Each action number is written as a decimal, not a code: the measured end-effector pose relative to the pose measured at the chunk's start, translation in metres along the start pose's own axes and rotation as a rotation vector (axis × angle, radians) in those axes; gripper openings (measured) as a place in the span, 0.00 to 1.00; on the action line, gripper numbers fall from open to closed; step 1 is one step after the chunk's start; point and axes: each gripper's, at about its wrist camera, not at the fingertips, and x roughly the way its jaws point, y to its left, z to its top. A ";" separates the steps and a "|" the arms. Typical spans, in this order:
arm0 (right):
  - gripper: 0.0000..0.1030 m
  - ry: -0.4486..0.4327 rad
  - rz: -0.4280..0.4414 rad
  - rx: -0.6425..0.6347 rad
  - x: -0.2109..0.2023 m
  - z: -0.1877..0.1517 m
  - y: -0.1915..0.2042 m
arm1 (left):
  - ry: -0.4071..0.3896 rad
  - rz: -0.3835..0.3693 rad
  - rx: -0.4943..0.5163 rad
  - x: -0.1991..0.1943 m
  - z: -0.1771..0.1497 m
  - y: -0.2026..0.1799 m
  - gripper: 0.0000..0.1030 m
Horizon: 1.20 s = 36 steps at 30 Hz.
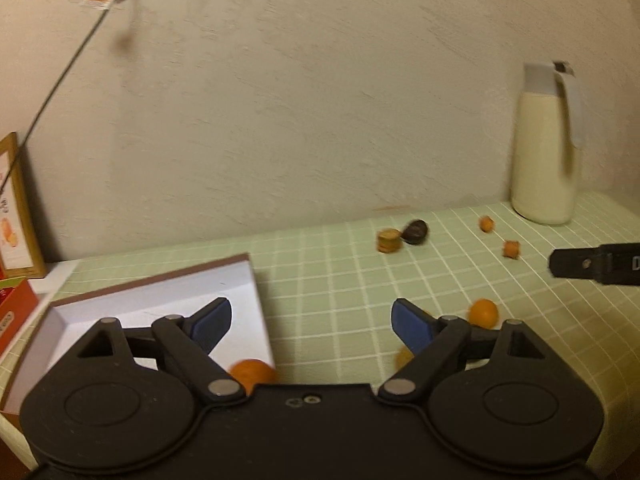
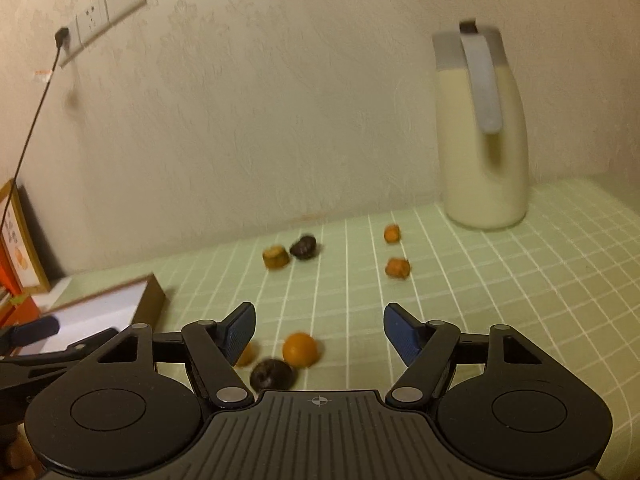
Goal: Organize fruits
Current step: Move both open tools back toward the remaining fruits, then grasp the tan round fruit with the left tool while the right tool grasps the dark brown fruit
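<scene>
Here, we find an orange fruit [image 2: 301,349] and a dark fruit [image 2: 273,374] lying between and just below the fingers of the right claw [image 2: 319,334], which stands wide and holds nothing. The left claw [image 1: 311,326], likewise wide and empty, hovers at the edge of the white box [image 1: 160,300]. In our judgement, closing now may catch both fruits or roll one away across the checked cloth [image 2: 520,280].

A home: checked tablecloth [image 2: 500,280]; thermos jug [image 2: 480,128]; wallpapered wall [image 2: 280,100].
</scene>
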 end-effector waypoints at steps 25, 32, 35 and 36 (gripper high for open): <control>0.70 0.074 -0.003 0.000 0.006 -0.015 -0.012 | 0.118 -0.082 0.051 0.049 -0.024 -0.054 0.58; 0.70 0.073 -0.007 0.007 0.012 -0.015 -0.010 | 0.140 -0.086 0.036 0.063 -0.028 -0.055 0.37; 0.70 0.073 -0.011 0.011 0.014 -0.014 -0.010 | 0.161 -0.088 0.017 0.071 -0.031 -0.055 0.31; 0.70 0.075 -0.012 0.010 0.015 -0.015 -0.010 | 0.165 -0.089 0.012 0.073 -0.031 -0.055 0.29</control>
